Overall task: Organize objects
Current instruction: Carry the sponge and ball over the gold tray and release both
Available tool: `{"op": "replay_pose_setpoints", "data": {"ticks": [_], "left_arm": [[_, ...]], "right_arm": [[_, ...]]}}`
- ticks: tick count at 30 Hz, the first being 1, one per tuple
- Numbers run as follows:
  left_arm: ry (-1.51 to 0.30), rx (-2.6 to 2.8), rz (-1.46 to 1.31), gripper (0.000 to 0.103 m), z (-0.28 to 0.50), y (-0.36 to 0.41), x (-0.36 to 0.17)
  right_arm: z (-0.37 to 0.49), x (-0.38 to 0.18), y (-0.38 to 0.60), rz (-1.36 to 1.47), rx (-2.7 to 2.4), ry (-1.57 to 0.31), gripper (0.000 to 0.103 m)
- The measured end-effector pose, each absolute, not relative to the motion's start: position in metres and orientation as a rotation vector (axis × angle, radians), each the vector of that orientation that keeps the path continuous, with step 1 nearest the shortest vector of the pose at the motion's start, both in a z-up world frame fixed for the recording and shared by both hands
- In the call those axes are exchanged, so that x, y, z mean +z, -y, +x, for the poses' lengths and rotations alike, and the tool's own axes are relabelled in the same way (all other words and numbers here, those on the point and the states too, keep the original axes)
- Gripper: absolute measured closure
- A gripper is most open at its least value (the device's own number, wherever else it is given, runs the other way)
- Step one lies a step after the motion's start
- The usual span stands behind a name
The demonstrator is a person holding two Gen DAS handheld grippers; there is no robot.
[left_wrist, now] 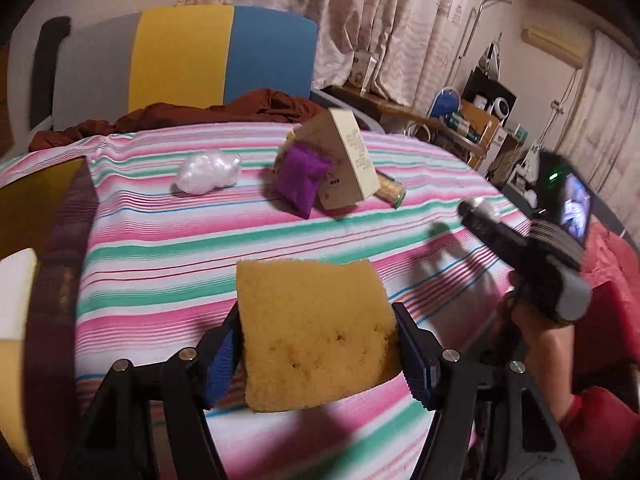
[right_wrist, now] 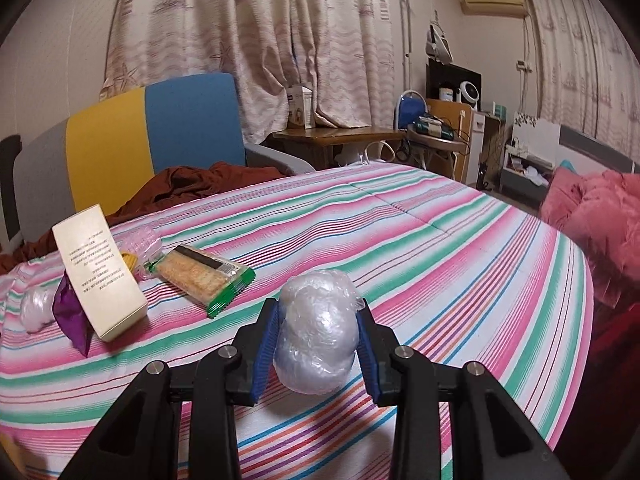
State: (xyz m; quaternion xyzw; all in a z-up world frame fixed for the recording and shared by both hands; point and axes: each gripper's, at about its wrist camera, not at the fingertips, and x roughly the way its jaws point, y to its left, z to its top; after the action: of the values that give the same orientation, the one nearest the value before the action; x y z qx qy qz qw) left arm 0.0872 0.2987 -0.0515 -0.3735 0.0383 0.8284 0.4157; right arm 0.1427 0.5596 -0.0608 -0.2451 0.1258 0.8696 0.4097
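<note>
Left gripper (left_wrist: 318, 354) clamped on yellow sponge (left_wrist: 316, 332), held above striped cloth (left_wrist: 160, 280). Right gripper (right_wrist: 316, 344) closed around plastic-wrapped ball (right_wrist: 318, 336), also above cloth. Farther on cloth: box (right_wrist: 100, 272) leaning on purple pouch (right_wrist: 70, 312), cracker pack (right_wrist: 200, 276) beside.

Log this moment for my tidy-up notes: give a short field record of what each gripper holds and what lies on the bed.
left gripper: shut on yellow sponge
right gripper: shut on clear plastic bundle
surface: striped bedspread
still lying there: cream box, purple packet, cracker pack, white plastic wad
box: tilted, leaning over the purple packet
</note>
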Motion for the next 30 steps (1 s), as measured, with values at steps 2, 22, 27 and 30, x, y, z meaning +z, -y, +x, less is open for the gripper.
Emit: {"op": "replay_pose_setpoints", "data": {"ticks": [2, 22, 27, 30], "left_arm": [[-0.063, 2.088, -0.931, 0.033, 0.085, -0.287, -0.043], [0.241, 2.461, -1.074, 0.033, -0.033, -0.117, 0.001], [0.324, 2.551, -1.136, 0.033, -0.067, -0.082, -0.002], [0.347, 2.591, -1.189, 0.033, -0.086, -0.066, -0.009]], "right_arm": [[0.14, -0.06, -0.556, -0.626, 2.198, -0.286, 0.066], [0.124, -0.055, -0.522, -0.673, 2.276, -0.056, 0.066], [0.12, -0.047, -0.489, -0.69, 2.352, 0.019, 0.066], [0.124, -0.036, -0.468, -0.676, 2.426, -0.093, 0.066]]}}
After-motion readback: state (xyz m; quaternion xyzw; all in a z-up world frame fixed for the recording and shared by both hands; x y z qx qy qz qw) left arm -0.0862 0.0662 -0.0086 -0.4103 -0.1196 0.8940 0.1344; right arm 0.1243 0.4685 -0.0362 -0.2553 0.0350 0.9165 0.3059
